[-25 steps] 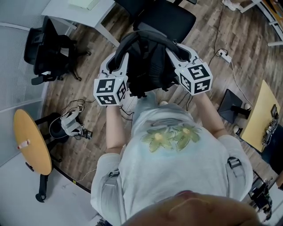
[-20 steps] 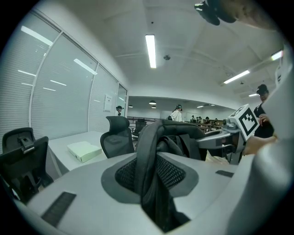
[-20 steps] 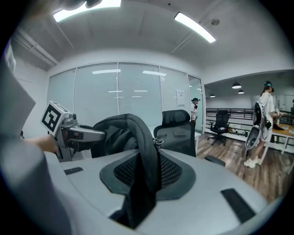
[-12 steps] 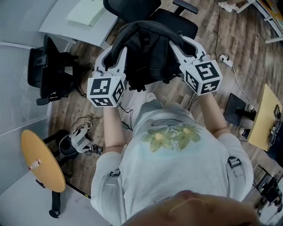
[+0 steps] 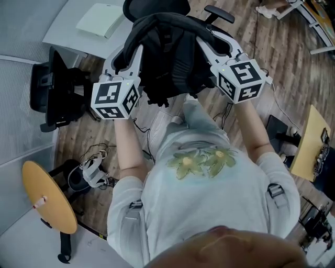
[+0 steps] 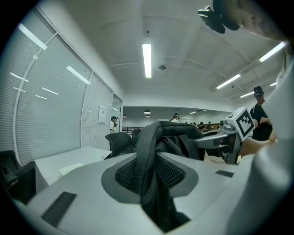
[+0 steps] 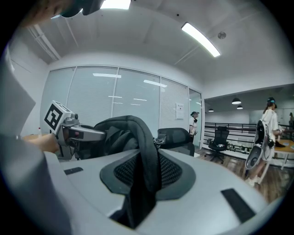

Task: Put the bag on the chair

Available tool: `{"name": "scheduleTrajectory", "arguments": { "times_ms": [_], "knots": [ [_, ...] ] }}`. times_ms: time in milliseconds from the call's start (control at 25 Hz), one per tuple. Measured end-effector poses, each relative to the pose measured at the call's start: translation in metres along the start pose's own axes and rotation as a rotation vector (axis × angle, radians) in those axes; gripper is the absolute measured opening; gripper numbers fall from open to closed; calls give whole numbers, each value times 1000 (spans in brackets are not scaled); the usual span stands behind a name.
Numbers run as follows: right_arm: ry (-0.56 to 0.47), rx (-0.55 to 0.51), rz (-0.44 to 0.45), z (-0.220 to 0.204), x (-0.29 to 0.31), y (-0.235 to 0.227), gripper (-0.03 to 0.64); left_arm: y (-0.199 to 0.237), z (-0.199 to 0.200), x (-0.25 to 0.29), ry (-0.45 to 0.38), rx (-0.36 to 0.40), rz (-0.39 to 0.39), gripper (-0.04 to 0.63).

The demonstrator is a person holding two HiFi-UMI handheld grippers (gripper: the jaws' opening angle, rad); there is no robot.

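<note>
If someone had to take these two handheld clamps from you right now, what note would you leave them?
Left gripper: shut on a padded black shoulder strap of the black fabric backpack.
Right gripper: shut on the other strap.
Backpack: held up between both grippers, at the black office chair; seat contact can't be seen.
Done: bag lifted, at the chair.
Left: lower it onto the seat, open both jaws.

The left claw (image 6: 155, 176) clamps the bag's black strap (image 6: 149, 137) — chair (image 6: 120, 140) beyond it.
</note>
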State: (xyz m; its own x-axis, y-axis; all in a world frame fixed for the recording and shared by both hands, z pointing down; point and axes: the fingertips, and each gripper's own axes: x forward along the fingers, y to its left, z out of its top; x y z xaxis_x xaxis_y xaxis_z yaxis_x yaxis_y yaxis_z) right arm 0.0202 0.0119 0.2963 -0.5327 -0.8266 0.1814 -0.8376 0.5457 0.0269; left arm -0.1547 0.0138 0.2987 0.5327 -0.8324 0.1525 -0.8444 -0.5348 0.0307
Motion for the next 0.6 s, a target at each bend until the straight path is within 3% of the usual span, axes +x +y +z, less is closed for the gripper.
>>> {"name": "scheduleTrajectory", "arguments": {
  "times_ms": [600],
  "knots": [
    [-62,-28,70,41,77,-82,99,32,44,88,-29,16,89,115]
  ]
}}
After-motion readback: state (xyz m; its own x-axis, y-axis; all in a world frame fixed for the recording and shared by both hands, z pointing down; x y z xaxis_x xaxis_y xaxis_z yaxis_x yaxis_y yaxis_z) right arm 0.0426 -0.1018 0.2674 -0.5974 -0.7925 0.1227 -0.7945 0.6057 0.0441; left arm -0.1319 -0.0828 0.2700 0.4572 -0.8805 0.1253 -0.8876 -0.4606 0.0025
